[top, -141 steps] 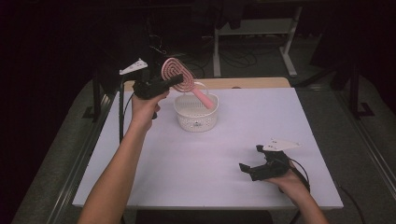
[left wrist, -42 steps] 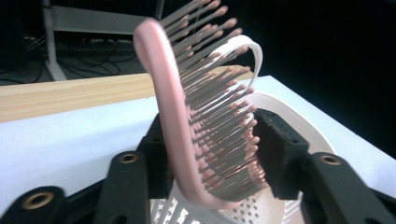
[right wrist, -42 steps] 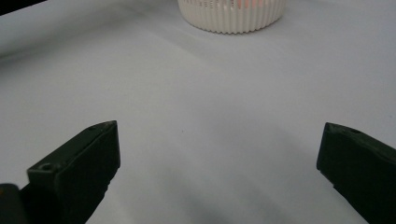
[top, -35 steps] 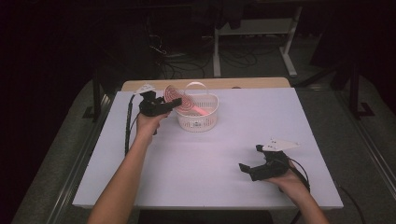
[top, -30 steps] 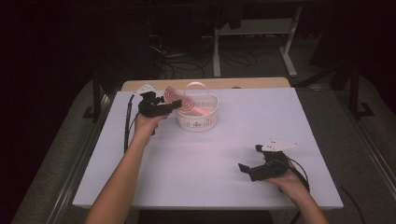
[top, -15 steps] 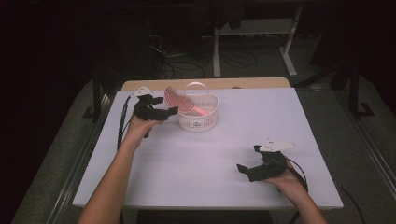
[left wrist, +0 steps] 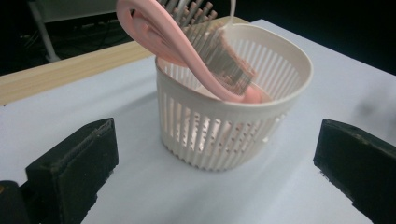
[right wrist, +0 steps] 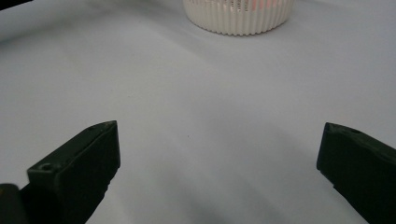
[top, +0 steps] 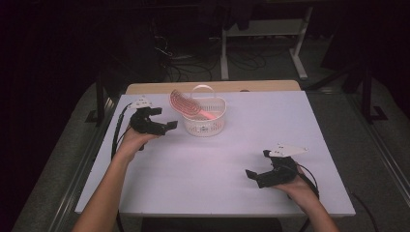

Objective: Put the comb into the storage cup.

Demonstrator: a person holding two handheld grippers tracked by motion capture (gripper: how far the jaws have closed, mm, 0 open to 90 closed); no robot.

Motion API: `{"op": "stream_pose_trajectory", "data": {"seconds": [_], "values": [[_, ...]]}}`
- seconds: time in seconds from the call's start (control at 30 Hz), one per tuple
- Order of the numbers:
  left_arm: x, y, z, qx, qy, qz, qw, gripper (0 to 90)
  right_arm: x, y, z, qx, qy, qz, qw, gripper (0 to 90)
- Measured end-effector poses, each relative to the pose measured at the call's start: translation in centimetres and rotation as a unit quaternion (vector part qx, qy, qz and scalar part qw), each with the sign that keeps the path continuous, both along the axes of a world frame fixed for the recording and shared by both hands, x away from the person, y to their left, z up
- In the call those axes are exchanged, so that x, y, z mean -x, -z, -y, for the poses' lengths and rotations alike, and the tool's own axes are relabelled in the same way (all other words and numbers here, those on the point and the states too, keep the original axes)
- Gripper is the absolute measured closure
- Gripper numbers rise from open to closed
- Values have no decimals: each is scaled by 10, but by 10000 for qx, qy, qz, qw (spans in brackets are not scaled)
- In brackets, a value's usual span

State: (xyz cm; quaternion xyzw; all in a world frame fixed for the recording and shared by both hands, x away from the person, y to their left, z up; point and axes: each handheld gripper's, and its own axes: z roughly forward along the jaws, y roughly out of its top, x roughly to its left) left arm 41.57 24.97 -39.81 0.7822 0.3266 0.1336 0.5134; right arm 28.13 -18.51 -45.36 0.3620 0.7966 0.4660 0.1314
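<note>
The left tool [top: 167, 121], its jaws just spreading wide and empty, is backing toward 9 o'clock from the basket [top: 205, 126], leaving the pink brush [top: 186, 104] leaning inside, while the right tool [top: 258, 166] is staying spread on the bench [top: 217, 179].

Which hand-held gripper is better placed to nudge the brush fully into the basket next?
Left. The left hand-held gripper sits open right beside the basket, facing the pink brush leaning over its rim. The right hand-held gripper rests open near the table's front edge, well away from it.
</note>
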Motion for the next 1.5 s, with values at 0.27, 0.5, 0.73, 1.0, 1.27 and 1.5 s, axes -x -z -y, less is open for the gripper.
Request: {"op": "stream_pose_trajectory", "data": {"seconds": [0.27, 0.5, 0.73, 1.0, 1.27, 1.5], "values": [[20, 1, -5, -55, 191, 35, 9998, 0, 0, 0, 0, -1, 9, 20, 10000, 0], [36, 3, -8, -131, 336, -5, 9994, 0, 0, -1, 1, 28, 33, 24, 10000, 0], [51, 6, -11, -145, 432, 3, 9990, 0, -1, -1, 2, 41, 43, 32, 10000, 0], [66, 13, -12, -214, 548, -45, 9983, 0, -1, -1, 2, 87, 33, 37, 10000, 0], [80, 18, -20, -205, 568, -28, 9982, 0, -1, -1, 2, 116, 22, 38, 9999, 0], [92, 28, -22, -339, 636, -52, 9974, 0, -2, 0, 2, 132, 34, 29, 9999, 0]]}}
